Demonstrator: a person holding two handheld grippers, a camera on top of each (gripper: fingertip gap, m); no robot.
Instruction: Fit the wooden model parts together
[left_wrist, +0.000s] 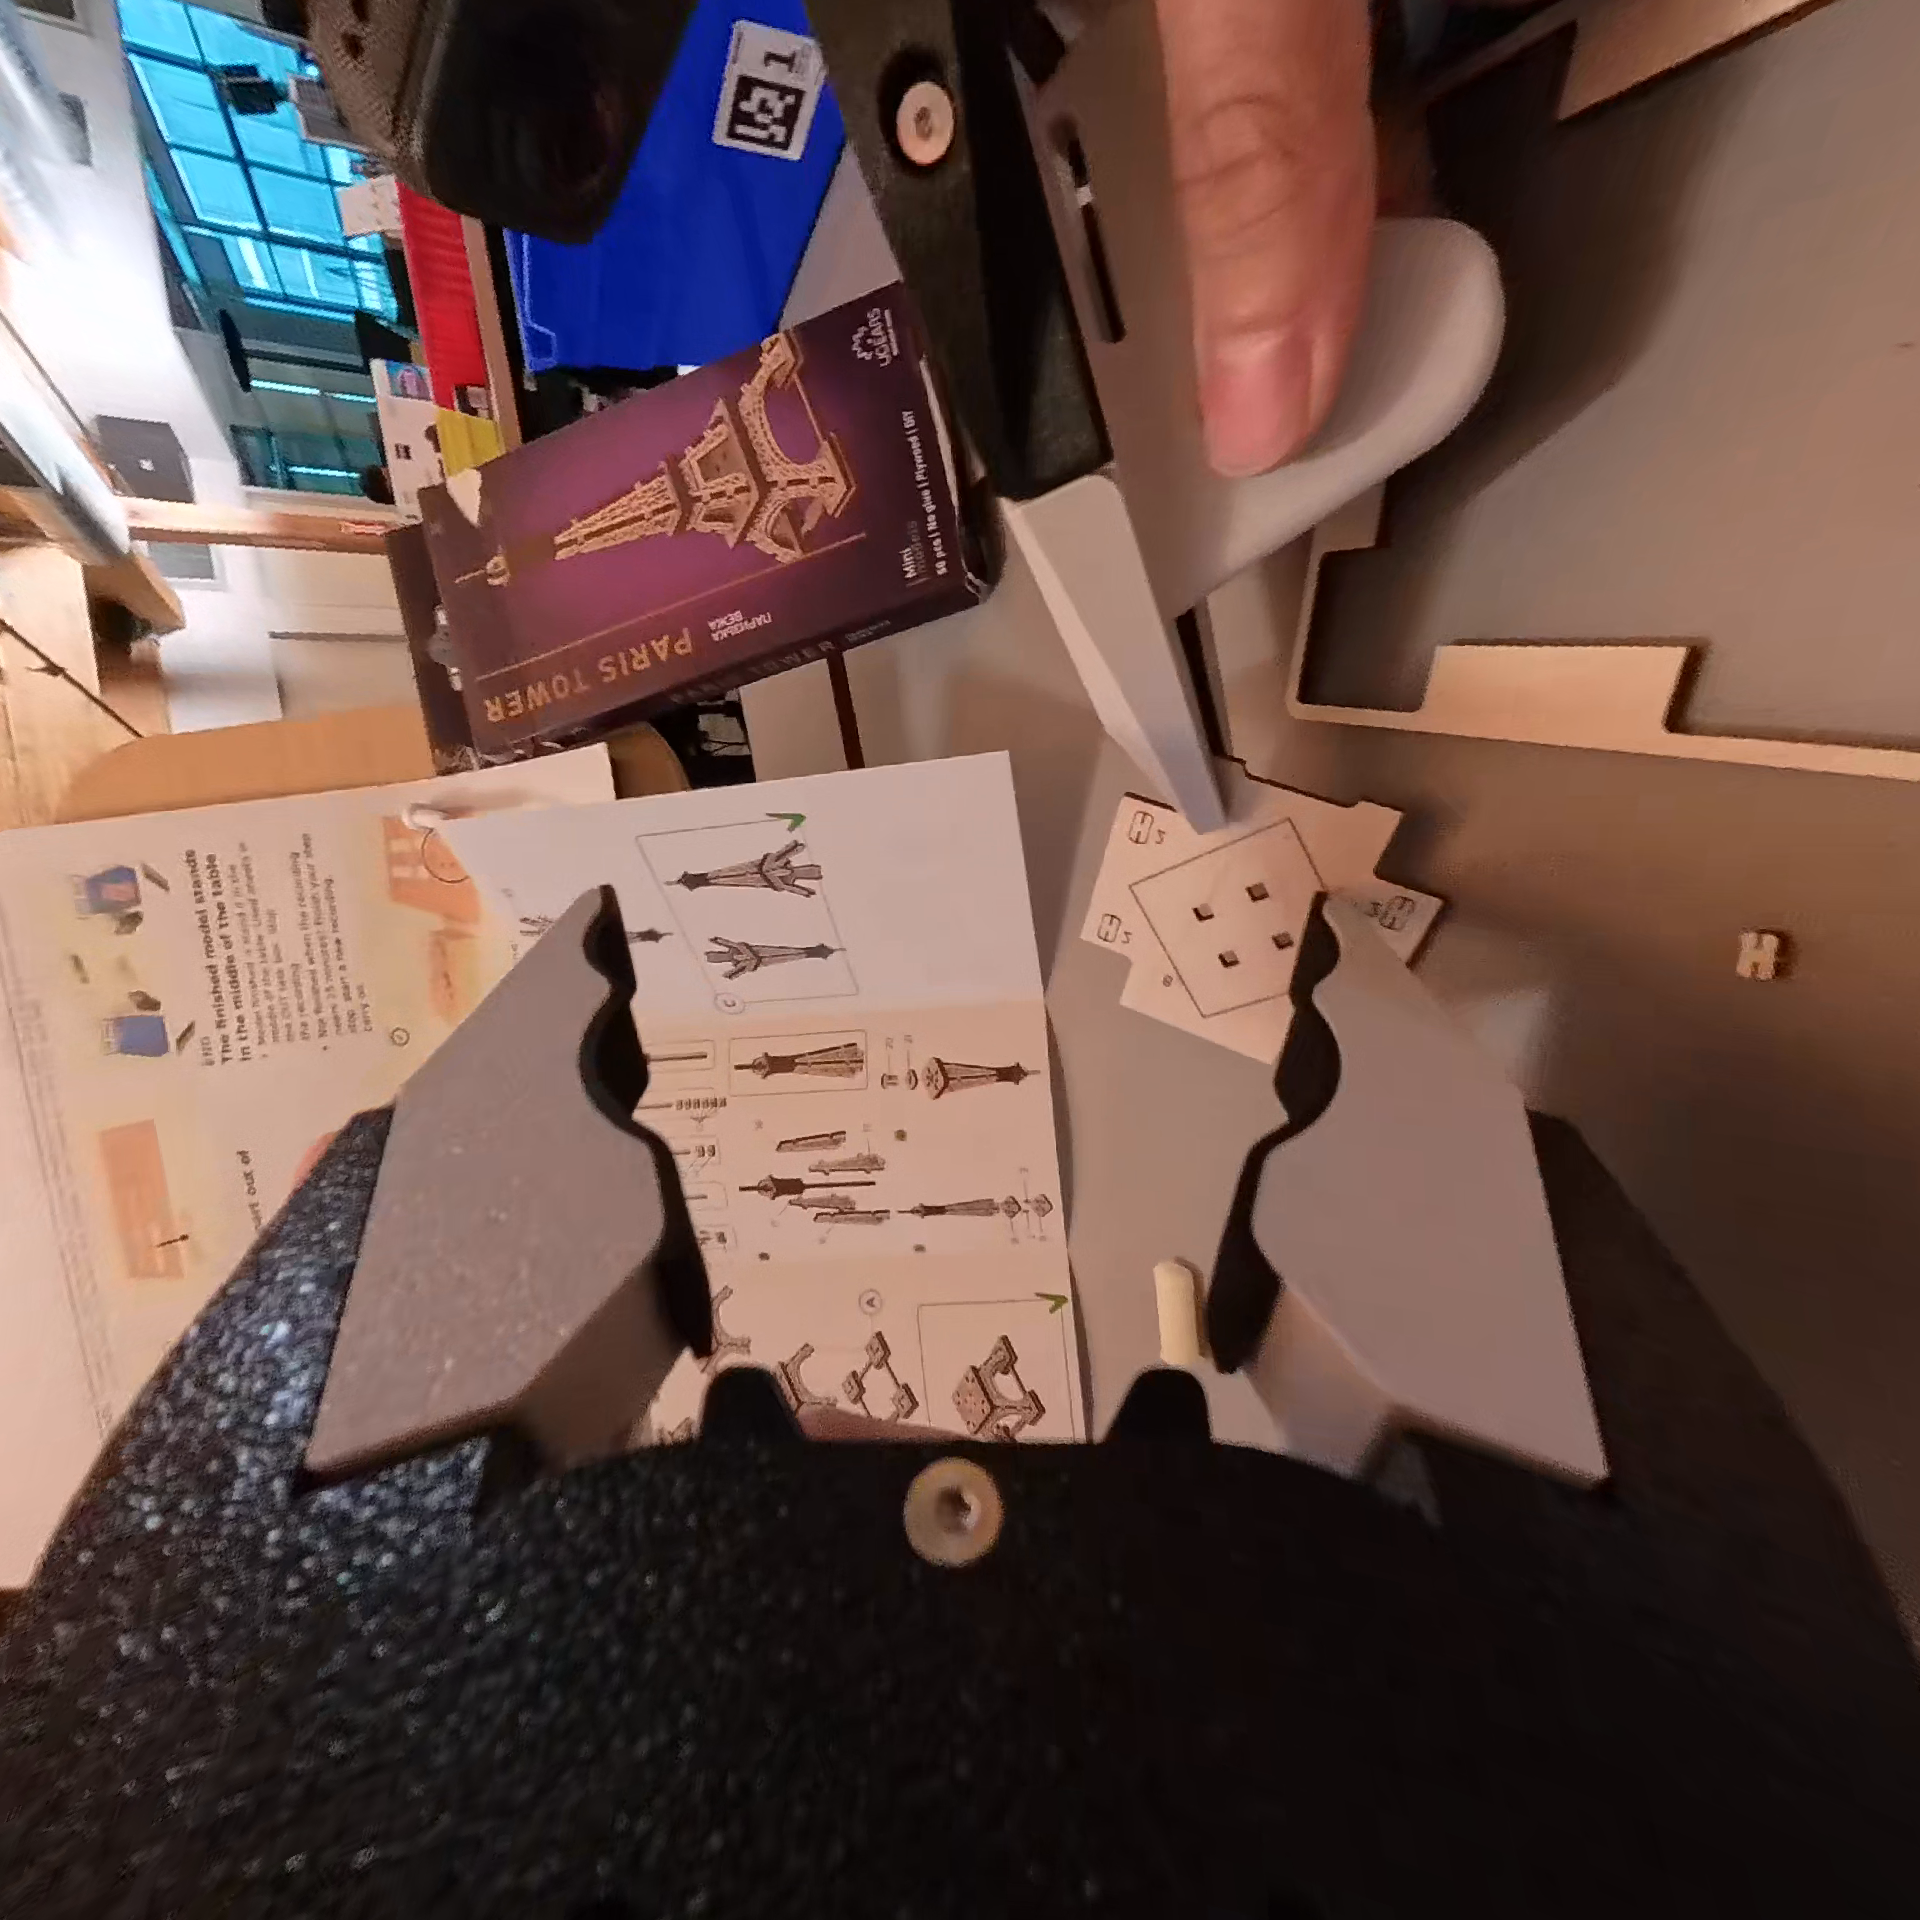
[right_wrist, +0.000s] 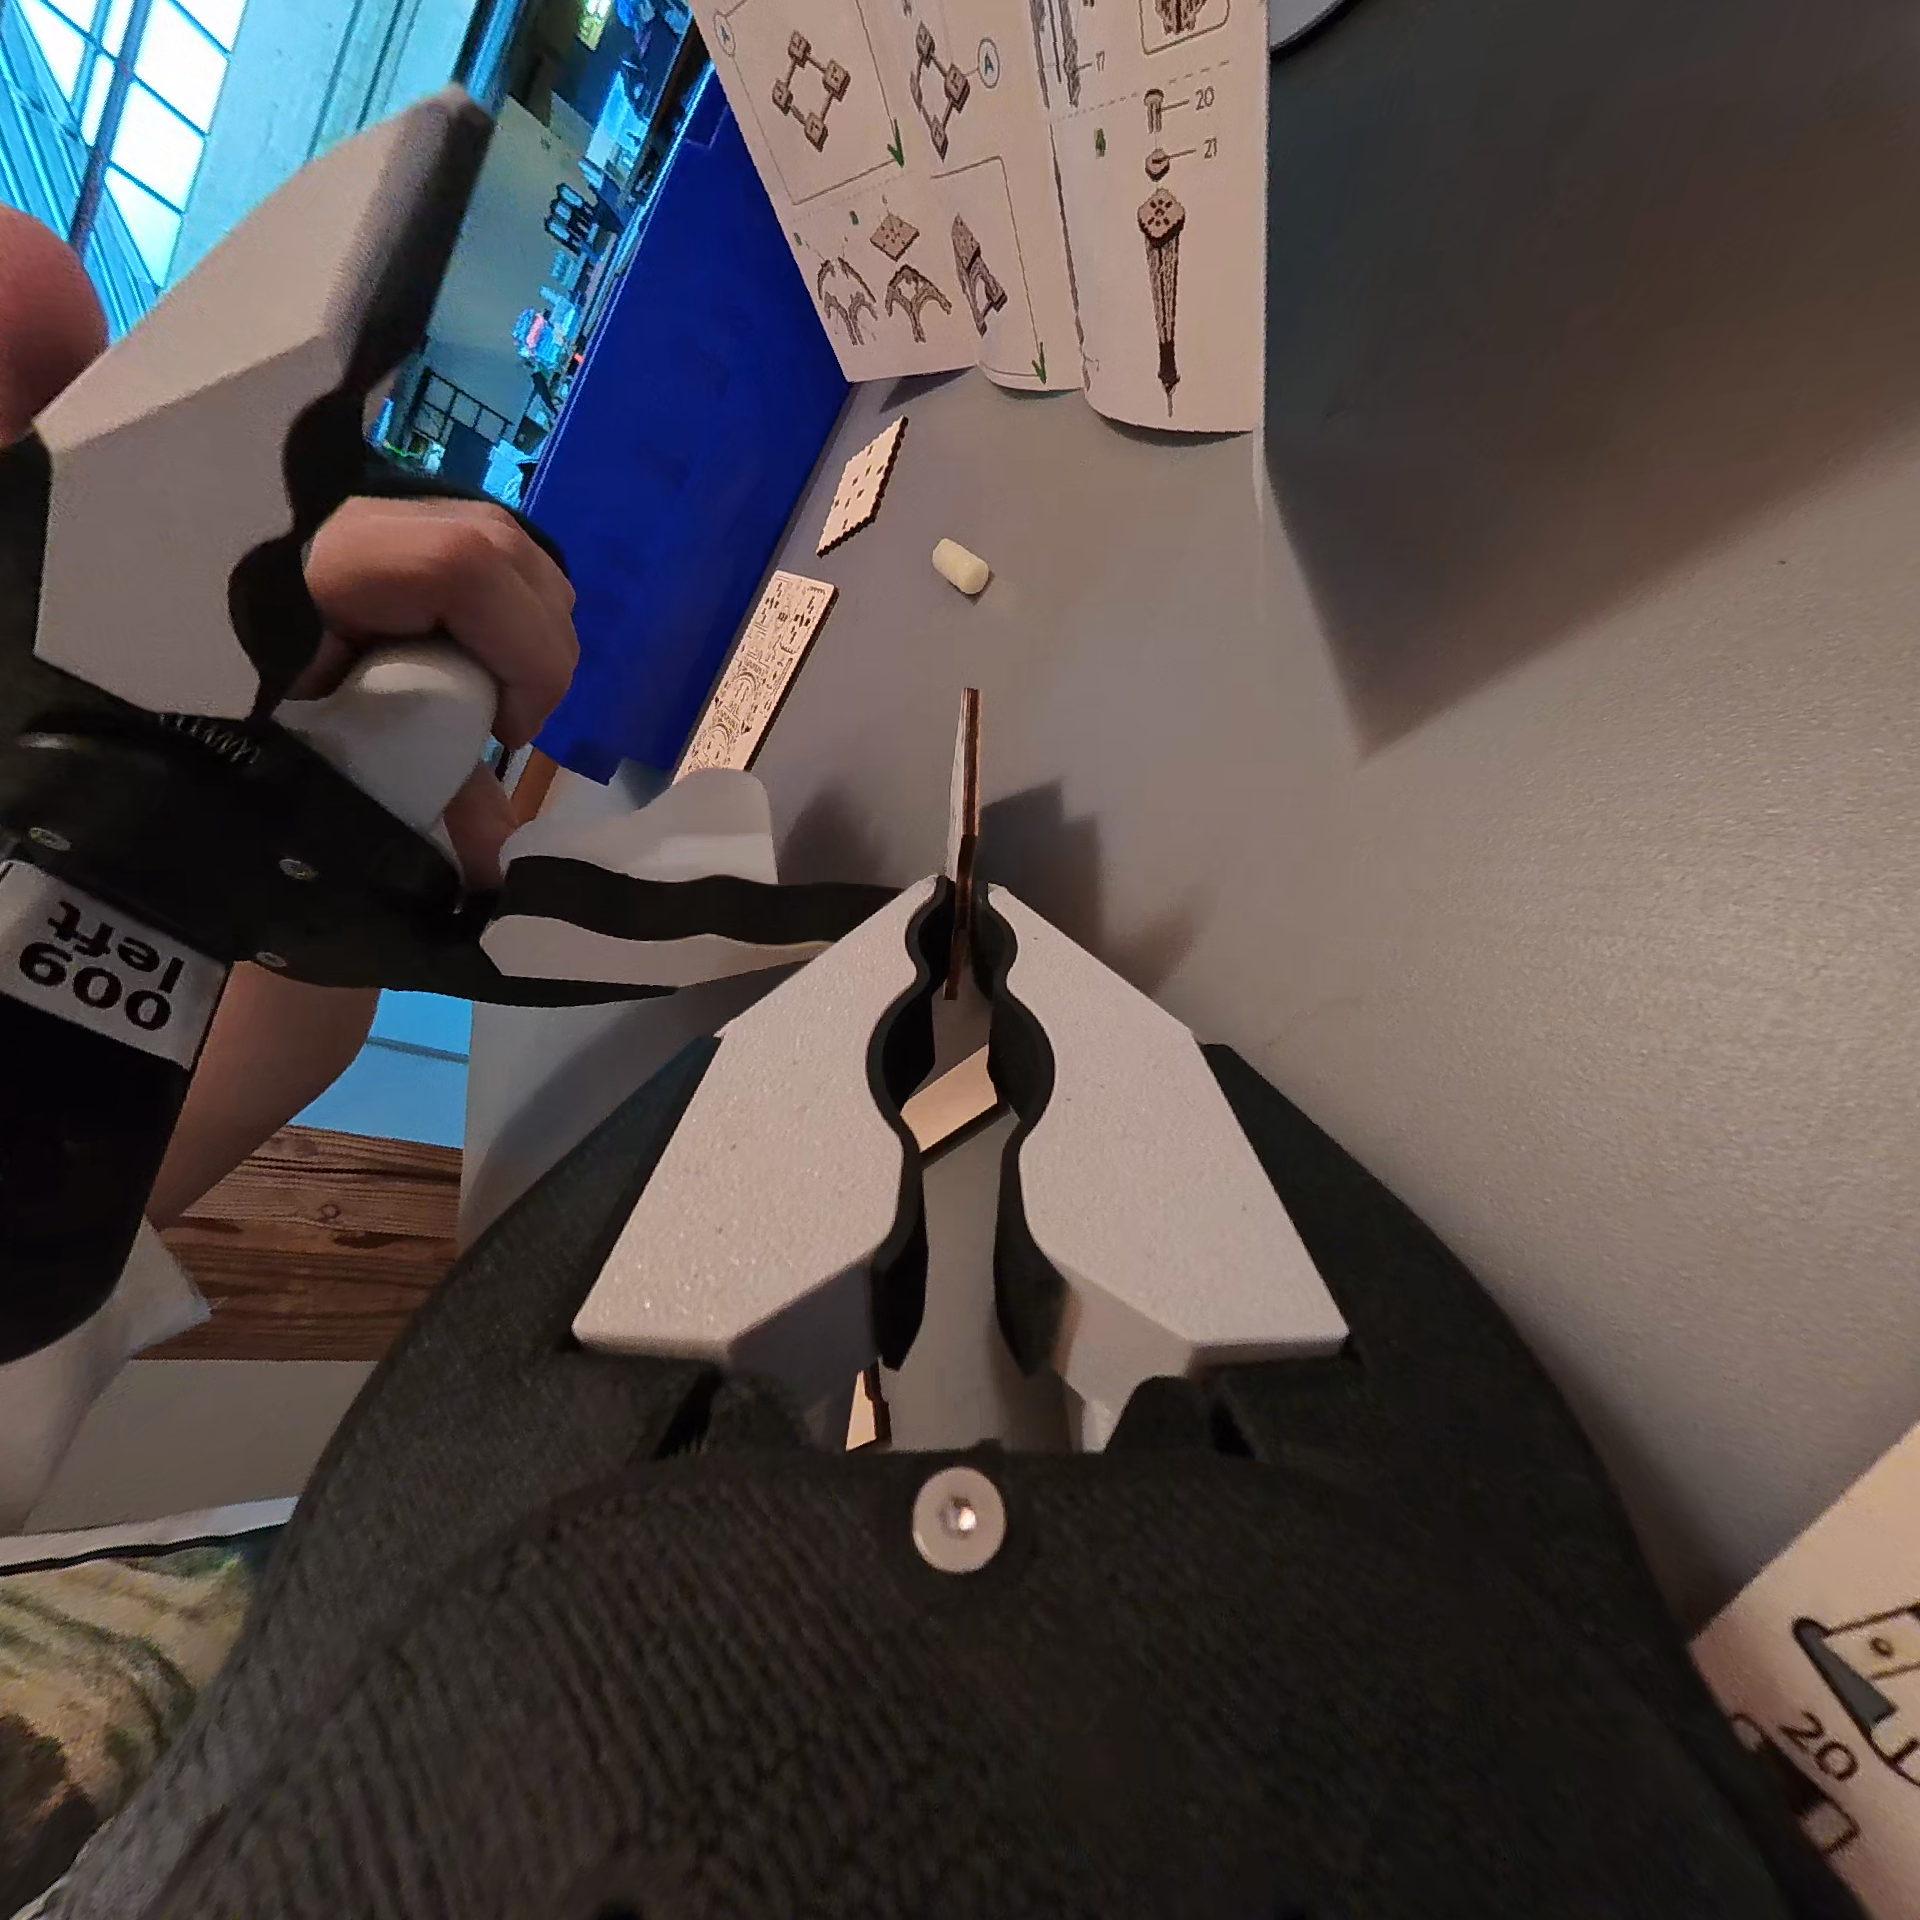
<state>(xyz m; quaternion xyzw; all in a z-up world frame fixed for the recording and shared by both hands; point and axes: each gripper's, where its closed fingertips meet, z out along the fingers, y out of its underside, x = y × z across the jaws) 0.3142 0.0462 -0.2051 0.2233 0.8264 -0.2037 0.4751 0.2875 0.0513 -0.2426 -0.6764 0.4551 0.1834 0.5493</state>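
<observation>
My right gripper (right_wrist: 961, 899) is shut on a thin wooden plate (right_wrist: 968, 790), seen edge-on and sticking out past the fingertips. In the left wrist view the right gripper (left_wrist: 1205, 810) comes down from the top and pinches the plate (left_wrist: 1226, 945) by its upper edge. The plate is pale, with four small square holes and printed marks. My left gripper (left_wrist: 964, 914) is open and empty, its right fingertip (left_wrist: 1320, 935) close to the plate's right edge. In the right wrist view one left finger (right_wrist: 665, 935) lies just left of my right fingertips.
A cut-out wooden sheet frame (left_wrist: 1558, 727) lies on the grey table (left_wrist: 1662, 1039) with a small loose wooden piece (left_wrist: 1761, 954). Nearby are a white cylinder (left_wrist: 1176, 1314), an instruction sheet (left_wrist: 883, 1039), the purple kit box (left_wrist: 707, 520), a small holed square (right_wrist: 862, 488), another sheet (right_wrist: 769, 665) and a blue bin (right_wrist: 686, 468).
</observation>
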